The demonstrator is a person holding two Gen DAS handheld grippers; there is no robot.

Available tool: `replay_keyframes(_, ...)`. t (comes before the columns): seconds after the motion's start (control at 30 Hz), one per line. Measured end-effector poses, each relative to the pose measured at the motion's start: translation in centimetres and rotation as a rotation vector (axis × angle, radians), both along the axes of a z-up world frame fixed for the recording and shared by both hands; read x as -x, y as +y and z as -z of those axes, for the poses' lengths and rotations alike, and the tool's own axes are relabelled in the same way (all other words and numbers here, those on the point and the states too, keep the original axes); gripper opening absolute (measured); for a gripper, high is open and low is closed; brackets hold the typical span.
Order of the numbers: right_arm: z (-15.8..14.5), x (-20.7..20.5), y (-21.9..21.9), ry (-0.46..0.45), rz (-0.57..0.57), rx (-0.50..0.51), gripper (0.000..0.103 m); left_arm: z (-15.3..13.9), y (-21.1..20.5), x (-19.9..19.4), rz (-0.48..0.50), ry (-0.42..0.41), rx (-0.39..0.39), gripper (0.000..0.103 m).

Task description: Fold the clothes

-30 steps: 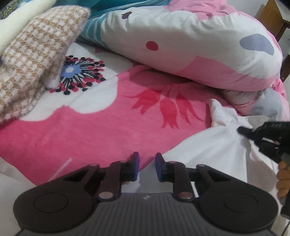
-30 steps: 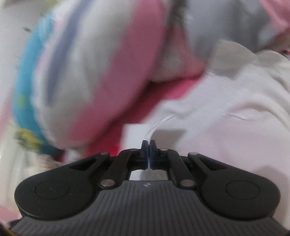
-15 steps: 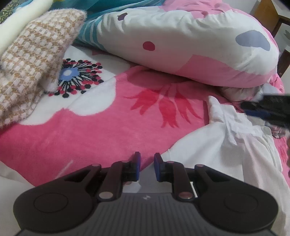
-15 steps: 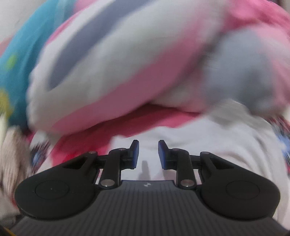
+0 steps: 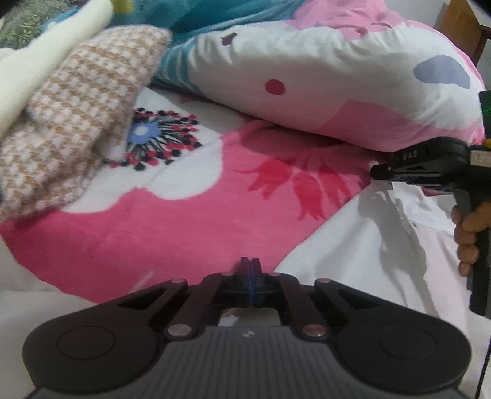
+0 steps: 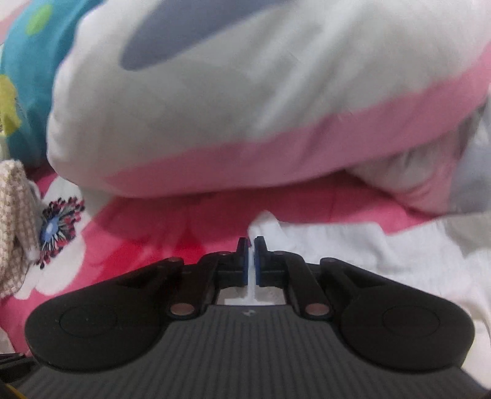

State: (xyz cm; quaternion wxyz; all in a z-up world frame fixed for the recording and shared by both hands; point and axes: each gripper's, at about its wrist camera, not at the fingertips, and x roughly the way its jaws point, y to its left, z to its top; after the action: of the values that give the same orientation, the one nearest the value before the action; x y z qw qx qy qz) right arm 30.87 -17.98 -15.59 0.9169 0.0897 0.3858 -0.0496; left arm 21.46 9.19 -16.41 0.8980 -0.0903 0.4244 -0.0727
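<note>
Looking across the bed from the left, we see a tan-and-white checked knit (image 5: 70, 122) heaped at the far left, with a cream cloth (image 5: 46, 64) lying over its upper edge. Just beside the knit, the pink floral blanket (image 5: 184, 221) shows a white bloom with a blue, red and black centre, and this blanket covers the middle of the bed. Behind it lies a puffy white and pink duvet (image 5: 337, 79) with a red dot and a grey-blue patch; a teal cloth (image 5: 214, 21) sits behind that.

Low in the middle of the left wrist view, our left gripper (image 5: 250, 270) has its blue pads pressed together, over the spot where the blanket meets the edge of the white garment (image 5: 368, 245). We cannot tell from this view whether any cloth is caught between them.

The white garment spreads over the blanket toward the right, rumpled, with its far edge near the duvet.

At the right edge, our right hand (image 5: 469, 233) holds the handle of the right gripper (image 6: 251, 248), which points left above the garment's far end. In its own view, that gripper is pinching a raised fold of the white garment, a thin strip of white fabric showing between the blue pads and a small peak of cloth standing up just past the tips.
</note>
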Motion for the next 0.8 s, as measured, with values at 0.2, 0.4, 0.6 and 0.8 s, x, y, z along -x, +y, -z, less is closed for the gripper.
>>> replay_keyframes(0.2, 2.5, -0.4, -0.4, -0.031, -0.015, -0.041, 0.007, 0.0, 0.2, -0.1, -0.005, -0.001, -0.009, 0.003)
replay_keyframes(0.4, -3.4, 5.7, -6.8, -0.151, 0.146, -0.259, 0.034, -0.1, 1.0, -0.4, -0.014, 0.022, 0.041, 0.004)
replay_keyframes(0.6, -0.9, 8.6, -11.4, 0.101, 0.192, -0.565, 0.034, -0.9, 1.0, 0.2, 0.004, 0.001, 0.032, 0.019)
replay_keyframes(0.8, 3.3, 7.3, -10.8, 0.161, 0.194, -0.688, 0.032, -1.8, 1.4, 1.1, 0.026, -0.019, 0.045, 0.020)
